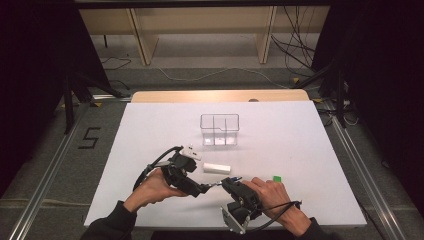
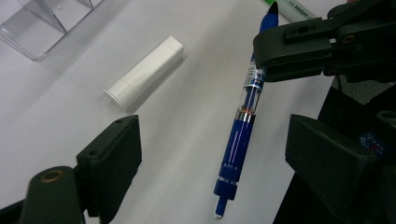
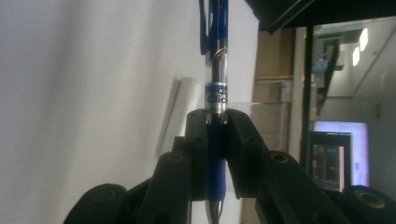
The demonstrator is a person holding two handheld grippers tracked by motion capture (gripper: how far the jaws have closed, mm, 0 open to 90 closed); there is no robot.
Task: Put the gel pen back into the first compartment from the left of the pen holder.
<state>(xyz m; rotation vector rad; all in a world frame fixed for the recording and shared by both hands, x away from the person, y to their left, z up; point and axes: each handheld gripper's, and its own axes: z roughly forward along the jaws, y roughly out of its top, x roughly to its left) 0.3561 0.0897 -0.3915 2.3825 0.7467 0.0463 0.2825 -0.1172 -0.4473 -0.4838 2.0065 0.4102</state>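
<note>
The right claw (image 1: pixel 223 183), nearest the worktop's front edge, is pinching a blue pen (image 2: pixel 243 126) around its grip, so the pen hangs clear above the white worktop (image 1: pixel 300 150). The left claw (image 1: pixel 203 189) faces it with jaws spread, one on each side of the pen's button end, pressing nothing. Just beyond lies a white cap-shaped tube (image 1: pixel 216 168); a green marker (image 1: pixel 276 177) rests beside the right hand. Farther back stands a clear divided organiser (image 1: pixel 220 129).
</note>
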